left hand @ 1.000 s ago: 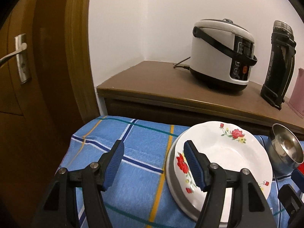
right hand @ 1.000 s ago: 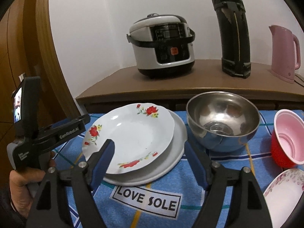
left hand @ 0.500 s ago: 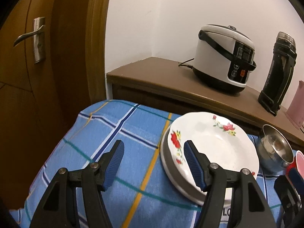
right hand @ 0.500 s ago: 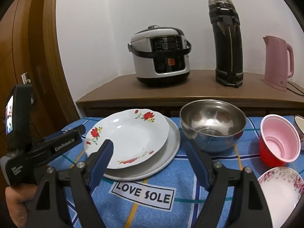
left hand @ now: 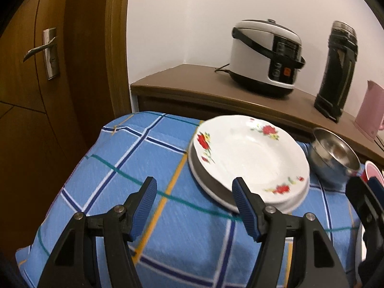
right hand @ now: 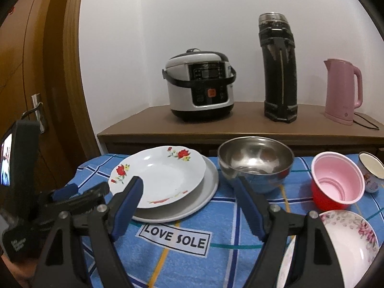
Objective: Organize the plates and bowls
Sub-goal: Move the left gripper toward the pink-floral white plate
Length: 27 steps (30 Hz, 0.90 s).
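Observation:
A white plate with red roses [left hand: 252, 158] [right hand: 163, 175] lies on a plain grey plate [left hand: 208, 188] [right hand: 208, 189] on the blue checked cloth. To its right stand a steel bowl [right hand: 254, 165] [left hand: 333, 153], a pink bowl with a red outside [right hand: 336, 182] and, nearer, a flowered bowl [right hand: 348, 240]. My left gripper [left hand: 194, 189] [right hand: 81, 190] is open over bare cloth, its right finger just short of the plates' near rim. My right gripper [right hand: 188, 184] is open too, nothing between its fingers, hanging in front of the plates and the steel bowl.
A small enamel cup [right hand: 370, 170] sits at the far right. Behind the table a wooden sideboard [right hand: 148, 124] carries a rice cooker [right hand: 201, 88], a black thermos [right hand: 279, 72] and a pink kettle [right hand: 343, 91]. A wooden door [left hand: 36, 72] is on the left.
Both grippers have drawn back from the stacked plates, so more cloth shows in front of them. Neither has taken hold of anything; both stay open.

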Available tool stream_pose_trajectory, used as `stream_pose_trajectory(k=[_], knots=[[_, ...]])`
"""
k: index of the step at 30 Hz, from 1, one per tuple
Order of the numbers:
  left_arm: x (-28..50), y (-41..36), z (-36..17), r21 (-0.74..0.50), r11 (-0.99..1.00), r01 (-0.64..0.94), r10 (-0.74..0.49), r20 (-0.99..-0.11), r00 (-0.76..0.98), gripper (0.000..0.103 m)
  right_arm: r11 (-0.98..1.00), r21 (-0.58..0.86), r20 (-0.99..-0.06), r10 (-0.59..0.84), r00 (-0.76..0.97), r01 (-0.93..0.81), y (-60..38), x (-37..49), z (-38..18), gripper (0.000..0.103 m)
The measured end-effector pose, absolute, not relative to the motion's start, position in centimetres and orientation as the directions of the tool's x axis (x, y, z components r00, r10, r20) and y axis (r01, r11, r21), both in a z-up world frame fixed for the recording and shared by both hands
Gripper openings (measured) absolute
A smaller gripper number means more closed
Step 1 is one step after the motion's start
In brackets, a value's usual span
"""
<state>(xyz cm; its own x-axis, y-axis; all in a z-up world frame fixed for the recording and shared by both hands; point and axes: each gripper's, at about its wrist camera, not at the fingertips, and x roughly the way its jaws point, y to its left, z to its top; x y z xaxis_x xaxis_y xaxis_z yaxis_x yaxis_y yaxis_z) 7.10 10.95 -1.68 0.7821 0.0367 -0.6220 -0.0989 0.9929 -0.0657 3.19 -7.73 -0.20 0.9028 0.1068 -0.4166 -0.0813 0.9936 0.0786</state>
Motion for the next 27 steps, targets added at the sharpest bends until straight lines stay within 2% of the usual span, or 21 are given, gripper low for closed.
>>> stream_pose_trajectory(k=[27], knots=[[3.1, 3.1, -0.5, 0.003, 0.999, 0.047, -0.035, -0.636, 0.771, 0.067, 0.993, 0.111, -0.393, 0.084, 0.916, -0.043, -13.8, -3.5, 2.6, 0.080]])
